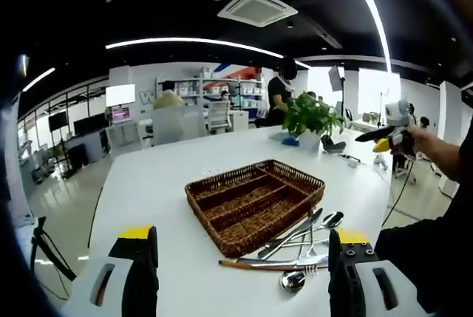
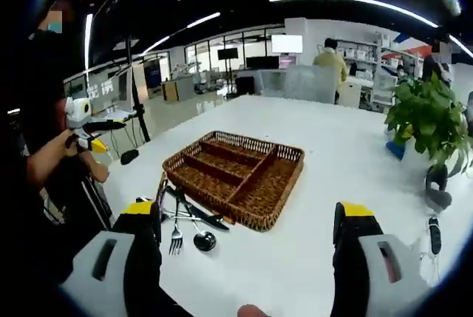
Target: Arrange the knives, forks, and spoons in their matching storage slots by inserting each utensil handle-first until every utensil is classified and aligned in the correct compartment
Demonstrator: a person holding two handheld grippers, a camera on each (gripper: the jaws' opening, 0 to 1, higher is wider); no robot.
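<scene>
A brown wicker cutlery tray (image 1: 222, 188) (image 2: 284, 156) lies on the white table, its long slots and one cross slot empty. A loose heap of knives, forks and spoons (image 1: 303, 247) lies on the table against one side of the tray; among them are a fork (image 2: 176, 239), a spoon (image 2: 204, 241) and a dark knife (image 2: 199, 216). My left gripper (image 1: 242, 234) hovers open, short of the tray. My right gripper (image 2: 247, 208) hovers open on another side. Each also appears in the other view, held up in a hand: right gripper (image 1: 390, 134), left gripper (image 2: 92, 134).
A potted plant (image 1: 310, 117) (image 2: 429, 121) stands at the table's far end, with small dark items (image 2: 436, 191) near it. A tripod (image 1: 44, 247) stands on the floor beside the table. People sit and stand at desks in the background.
</scene>
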